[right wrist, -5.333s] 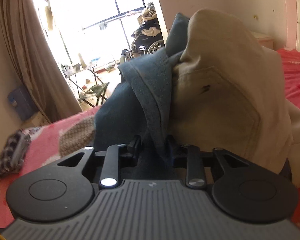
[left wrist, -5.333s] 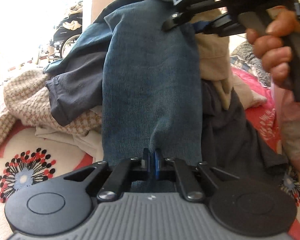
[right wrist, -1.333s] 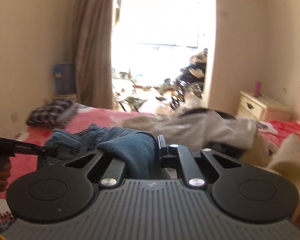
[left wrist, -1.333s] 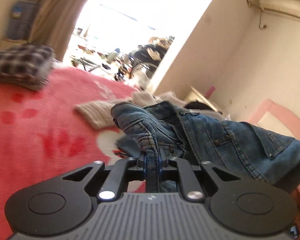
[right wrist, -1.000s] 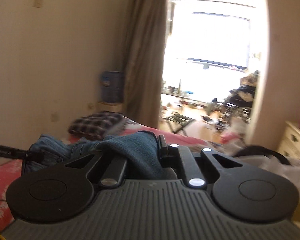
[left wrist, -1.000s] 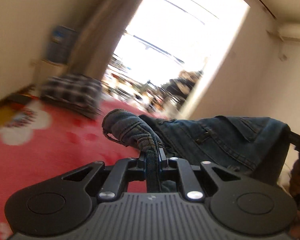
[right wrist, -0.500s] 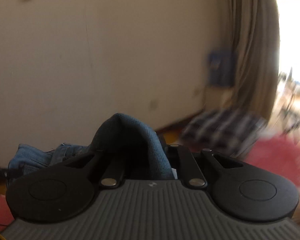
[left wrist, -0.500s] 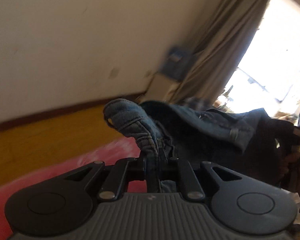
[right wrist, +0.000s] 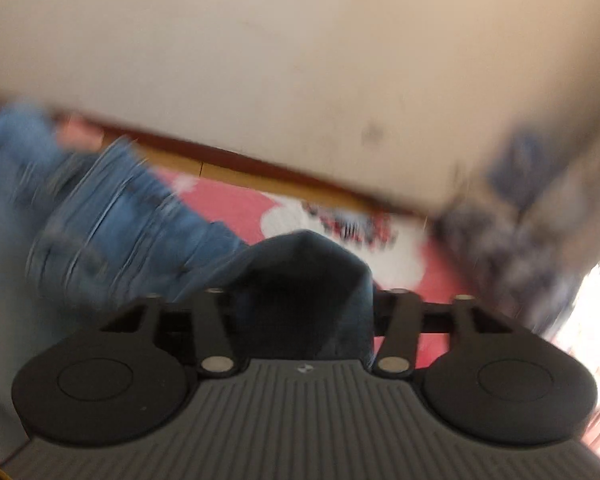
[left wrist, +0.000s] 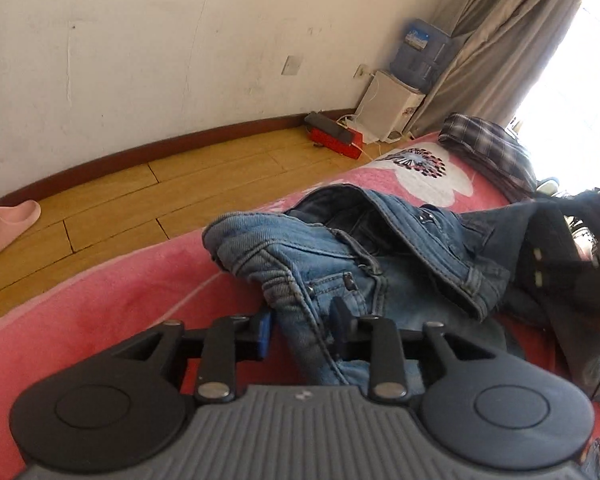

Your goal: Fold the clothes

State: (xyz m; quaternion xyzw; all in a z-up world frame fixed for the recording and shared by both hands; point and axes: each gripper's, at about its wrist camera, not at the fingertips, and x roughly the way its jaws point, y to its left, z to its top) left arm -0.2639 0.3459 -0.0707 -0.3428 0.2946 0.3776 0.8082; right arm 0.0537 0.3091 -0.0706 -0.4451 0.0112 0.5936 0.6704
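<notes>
While blue jeans (left wrist: 340, 256) lie crumpled on the pink bedspread (left wrist: 132, 300), their waistband passes between the wide-open left claw (left wrist: 303, 330); the right claw (right wrist: 304, 312), also spread, has denim draped over it.

A home bedroom is shown: a pink floral bedspread (left wrist: 120, 304) lies under the jaws, with wooden flooring (left wrist: 140, 196), a slipper (left wrist: 8, 224), a water dispenser (left wrist: 396, 104) and a curtain (left wrist: 500, 28) beyond them.

Left view sharp, window (left wrist: 580, 60) glare blown out; right view motion-blurred; fisheye edge bend.
</notes>
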